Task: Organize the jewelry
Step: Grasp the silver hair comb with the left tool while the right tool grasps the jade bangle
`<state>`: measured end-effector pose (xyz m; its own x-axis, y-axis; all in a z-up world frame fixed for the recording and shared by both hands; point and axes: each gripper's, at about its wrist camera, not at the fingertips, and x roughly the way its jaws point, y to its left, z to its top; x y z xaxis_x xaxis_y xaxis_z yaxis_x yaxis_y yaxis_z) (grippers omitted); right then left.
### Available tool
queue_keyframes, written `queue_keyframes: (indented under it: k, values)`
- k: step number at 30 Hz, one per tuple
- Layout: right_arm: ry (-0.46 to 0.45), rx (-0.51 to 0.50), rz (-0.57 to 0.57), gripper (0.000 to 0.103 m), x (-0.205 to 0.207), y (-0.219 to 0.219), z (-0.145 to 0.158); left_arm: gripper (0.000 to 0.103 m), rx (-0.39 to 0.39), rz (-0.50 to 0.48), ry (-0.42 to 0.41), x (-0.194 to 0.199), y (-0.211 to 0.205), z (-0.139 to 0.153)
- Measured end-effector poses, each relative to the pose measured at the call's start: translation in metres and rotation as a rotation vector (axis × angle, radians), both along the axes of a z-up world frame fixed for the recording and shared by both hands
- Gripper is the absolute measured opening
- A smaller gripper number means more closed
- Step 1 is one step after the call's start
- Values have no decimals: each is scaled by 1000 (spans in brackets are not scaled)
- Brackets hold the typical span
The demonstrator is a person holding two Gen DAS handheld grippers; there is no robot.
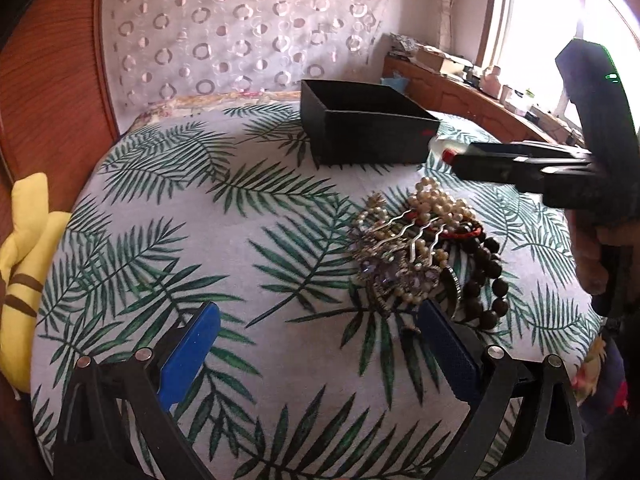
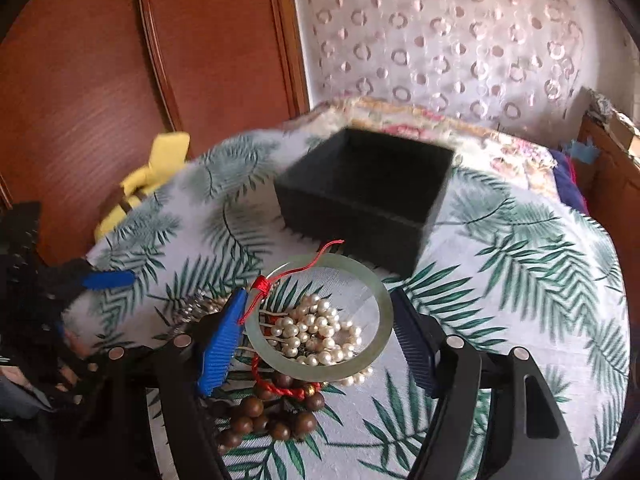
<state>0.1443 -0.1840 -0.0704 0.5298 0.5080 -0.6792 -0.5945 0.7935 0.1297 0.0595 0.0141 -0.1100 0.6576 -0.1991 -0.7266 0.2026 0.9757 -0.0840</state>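
Observation:
A heap of jewelry (image 1: 432, 248) lies on the leaf-print cloth: pearl strands (image 2: 320, 328), a silver hair comb (image 1: 408, 240), dark wooden beads (image 2: 256, 416) and a red cord bracelet (image 2: 280, 388). An open black box (image 1: 360, 128) stands behind it, also in the right wrist view (image 2: 360, 196). My right gripper (image 2: 316, 336) is shut on a pale green jade bangle (image 2: 384, 304) with a red string, held above the heap. My left gripper (image 1: 320, 340) is open and empty, just in front of the heap.
The round table's cloth (image 1: 200, 200) drops off at its edges. A yellow plush toy (image 1: 24, 264) lies at the left edge. A wooden door (image 2: 120, 80) and a patterned curtain (image 2: 440, 40) stand behind. A cluttered wooden ledge (image 1: 460, 80) runs under the window.

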Motion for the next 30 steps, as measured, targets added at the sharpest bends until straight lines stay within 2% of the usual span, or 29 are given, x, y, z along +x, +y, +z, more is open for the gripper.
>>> queue_keyframes:
  k: [3, 6, 8, 13, 20, 26, 28, 30]
  values:
    - [-18, 21, -16, 74, -8, -15, 8, 95, -26, -29, 6, 5, -3, 2]
    - [-24, 24, -29, 74, -17, -27, 9, 95, -18, -56, 6, 11, -10, 2]
    - [-24, 22, -35, 74, -21, -32, 7, 88, -8, -79, 10, 14, -15, 2]
    - [-7, 23, -58, 74, -28, -42, -4, 80, -9, -133, 22, 23, -26, 1]
    - [11, 42, -78, 74, -33, -50, -12, 79, 5, -177, 42, 35, -36, -4]
    - [15, 41, -73, 74, -38, -48, -14, 68, -40, -186, 58, 38, -33, -6]
    - [17, 41, -73, 74, -37, -48, -14, 58, -60, -199, 57, 37, -33, -5]
    - [18, 40, -74, 74, -36, -48, -15, 54, -65, -208, 53, 35, -33, -4]
